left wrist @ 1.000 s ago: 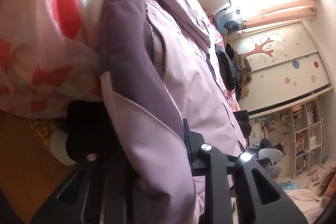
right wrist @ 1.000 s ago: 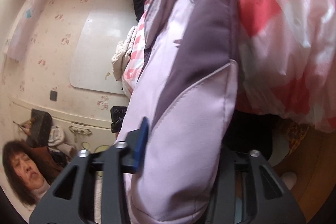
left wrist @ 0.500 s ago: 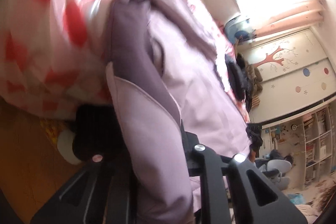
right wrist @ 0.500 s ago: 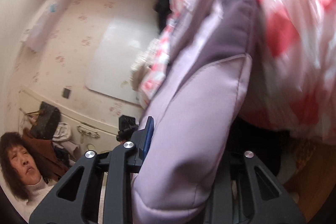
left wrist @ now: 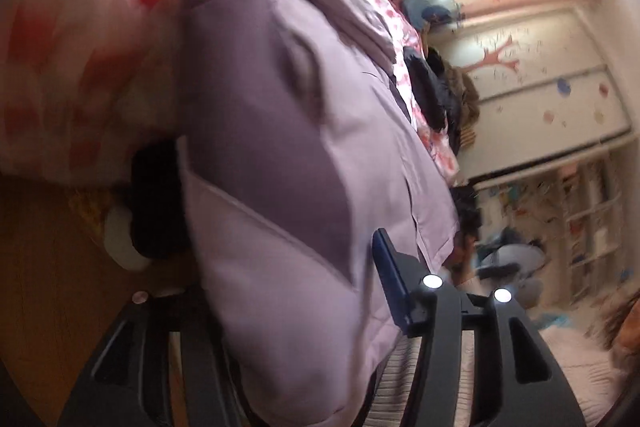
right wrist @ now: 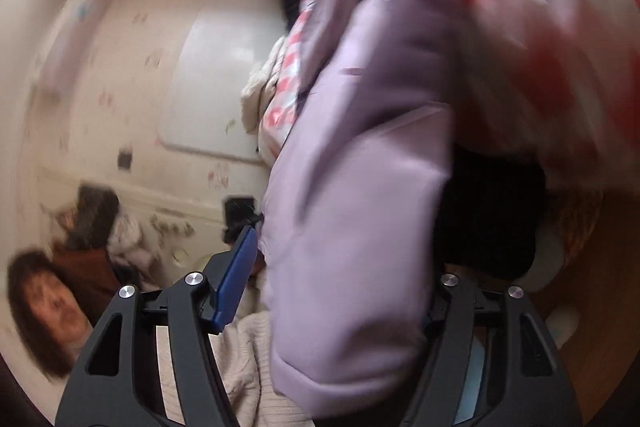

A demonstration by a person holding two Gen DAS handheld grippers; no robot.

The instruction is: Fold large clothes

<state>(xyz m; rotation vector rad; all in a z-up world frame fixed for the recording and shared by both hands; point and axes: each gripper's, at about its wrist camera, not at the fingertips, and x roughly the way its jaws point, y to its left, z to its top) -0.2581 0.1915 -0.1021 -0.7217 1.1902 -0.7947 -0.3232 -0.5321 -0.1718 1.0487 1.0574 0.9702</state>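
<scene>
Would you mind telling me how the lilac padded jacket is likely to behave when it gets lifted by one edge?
The lilac padded jacket will probably flop and sag, since it bulges limply between the fingers of the left claw rather than holding shape. Its puffy quilting suggests it is bulky yet light. The smooth shell on the sleeve may slip from a loose grip.

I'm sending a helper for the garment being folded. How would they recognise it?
Find the bed with the red-and-white checked quilt. Draped over its edge lies the padded jacket, pale lilac with darker purple panels, unlike the dark clothes heaped further along.
</scene>
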